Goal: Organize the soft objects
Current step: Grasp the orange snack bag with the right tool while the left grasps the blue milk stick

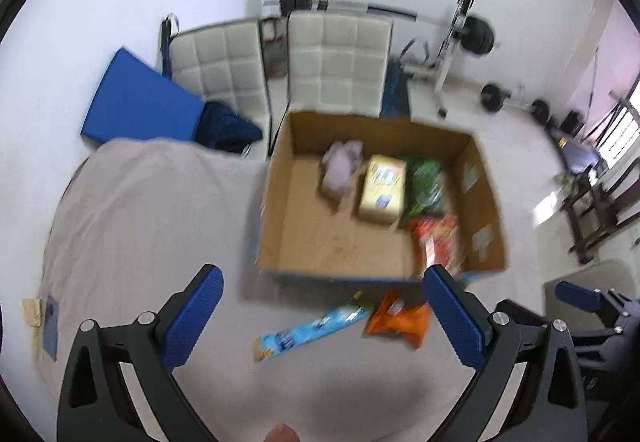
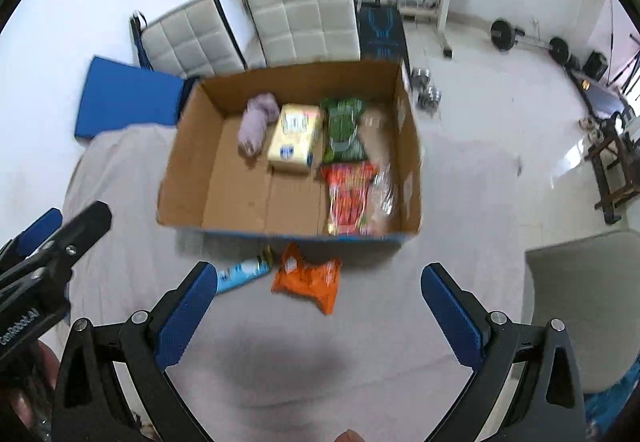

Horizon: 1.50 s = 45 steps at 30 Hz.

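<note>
Box [image 2: 192, 170] left half bare, snacks [image 2: 306, 278] before front wall

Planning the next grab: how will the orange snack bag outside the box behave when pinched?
The orange snack bag looks crumpled and puffy, so it probably flexes and crackles rather than holding shape. It is likely light. Its glossy film may slip, so pinching a wrinkled edge seems safer.

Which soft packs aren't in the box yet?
Two: the orange packet and the light-blue packet, both on the sheet in front of the cardboard box. The others lie inside it.
</note>
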Tool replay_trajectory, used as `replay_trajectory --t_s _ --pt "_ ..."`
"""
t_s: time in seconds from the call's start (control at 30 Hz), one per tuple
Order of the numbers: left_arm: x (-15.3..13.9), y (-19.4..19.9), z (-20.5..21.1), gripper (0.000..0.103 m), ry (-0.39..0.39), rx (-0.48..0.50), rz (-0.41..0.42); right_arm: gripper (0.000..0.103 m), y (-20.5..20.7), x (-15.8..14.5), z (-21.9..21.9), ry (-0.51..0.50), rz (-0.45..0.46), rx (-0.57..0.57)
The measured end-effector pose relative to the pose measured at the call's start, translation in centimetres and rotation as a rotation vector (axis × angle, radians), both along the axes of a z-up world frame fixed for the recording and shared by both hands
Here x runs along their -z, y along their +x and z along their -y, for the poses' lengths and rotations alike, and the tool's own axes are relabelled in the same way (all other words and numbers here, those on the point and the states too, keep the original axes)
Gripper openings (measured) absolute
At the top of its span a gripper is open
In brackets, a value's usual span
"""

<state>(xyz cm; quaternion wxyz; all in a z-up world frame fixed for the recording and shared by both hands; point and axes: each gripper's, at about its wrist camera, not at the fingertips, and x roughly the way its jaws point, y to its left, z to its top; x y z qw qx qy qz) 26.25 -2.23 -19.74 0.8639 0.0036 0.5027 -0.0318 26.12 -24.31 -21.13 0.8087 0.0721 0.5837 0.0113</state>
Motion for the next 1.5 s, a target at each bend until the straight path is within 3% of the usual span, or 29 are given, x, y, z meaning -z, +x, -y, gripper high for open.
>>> replay_trajectory --t_s 0.23,0.4,0.5,0.53,0.57,0.67,0.93,1.0,1.03,1.07,1.17,1.33,1.5 --pt "7.6 -0.4 -1.9 0.103 0.181 -0.003 -0.118 0.103 0.2 11.0 -1.3 0.057 -0.217 0.02" --pt "12.2 0.5 -3.0 0.103 0.236 -0.002 -0.216 0.103 1.4 18.9 -1.5 0.127 -0.353 0.132" --pt "14.5 1.5 -2.9 0.103 0.251 0.022 -0.269 0.099 1.9 21.5 -1.6 0.153 -0.373 0.188" --pt "15.3 1.8 -2.8 0.103 0.251 0.036 -0.286 0.088 2.1 22.3 -1.8 0.152 -0.376 0.198" --pt "16.2 2.2 -2.5 0.103 0.249 0.058 -0.309 0.077 2.3 22.6 -2.0 0.144 -0.37 0.203" --pt "17.9 3.1 -1.7 0.103 0.253 0.108 -0.347 0.067 2.3 22.8 -2.5 0.121 -0.352 0.202" --pt "22.4 3.6 2.7 0.101 0.301 0.366 -0.467 0.063 -0.9 21.8 0.6 0.098 -0.396 0.179" --pt "23.6 3.3 3.6 0.083 0.293 0.404 -0.511 0.063 -1.9 21.5 2.0 0.094 -0.397 0.193" --pt "24.0 3.2 3.8 0.065 0.285 0.408 -0.534 0.063 -2.6 21.6 2.6 0.095 -0.4 0.201" --pt "24.4 2.9 4.0 0.054 0.264 0.401 -0.559 0.063 -3.1 21.5 3.2 0.098 -0.403 0.207" --pt "24.4 2.2 3.8 0.043 0.177 0.324 -0.599 0.063 -4.1 21.1 4.3 0.107 -0.401 0.22" --pt "24.0 -0.5 3.6 0.041 -0.015 0.184 -0.658 0.063 -4.2 19.9 4.7 0.125 -0.388 0.225" --pt "25.1 -1.0 3.3 0.042 -0.081 0.084 -0.701 0.063 -3.9 20.3 4.5 0.105 -0.398 0.201"
